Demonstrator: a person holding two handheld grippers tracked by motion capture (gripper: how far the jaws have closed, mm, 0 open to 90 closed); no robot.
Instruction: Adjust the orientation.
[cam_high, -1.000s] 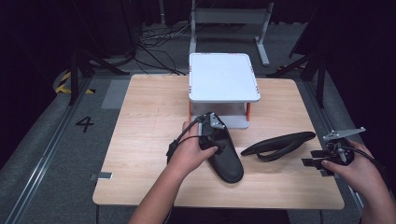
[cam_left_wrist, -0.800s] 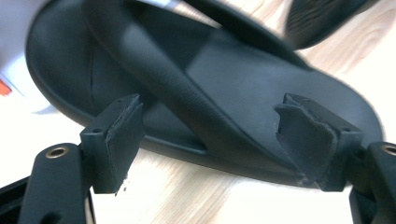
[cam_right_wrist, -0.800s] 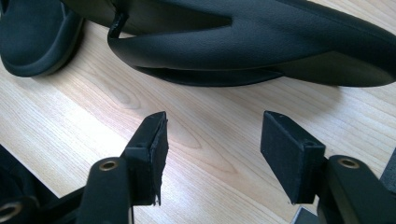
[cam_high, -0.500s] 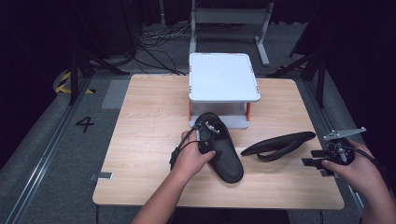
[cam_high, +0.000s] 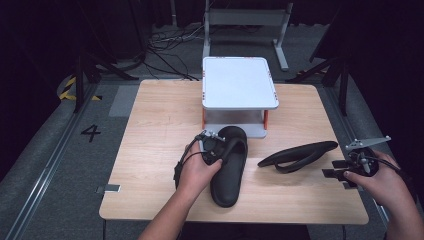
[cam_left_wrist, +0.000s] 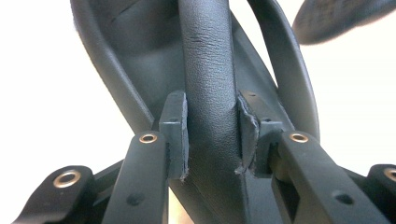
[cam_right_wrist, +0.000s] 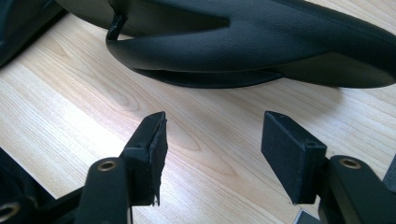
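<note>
Left gripper (cam_high: 214, 150) freshly closed, clamped on black slipper's (cam_high: 228, 172) strap (cam_left_wrist: 210, 93); right gripper (cam_right_wrist: 212, 154) open, empty, at three o'clock beside second slipper (cam_high: 299, 155) on table (cam_high: 155, 125).

Only readable thing here is a black number 4 (cam_high: 90, 133) painted on the grey floor (cam_high: 60, 165), left of the desk (cam_high: 160, 105). No brand or label anywhere else.

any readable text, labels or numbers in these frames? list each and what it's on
"4" – dark numeral on the grey floor left of the table.
Nothing else readable: no print shows on the slippers, the white stand or either tongs.
</note>
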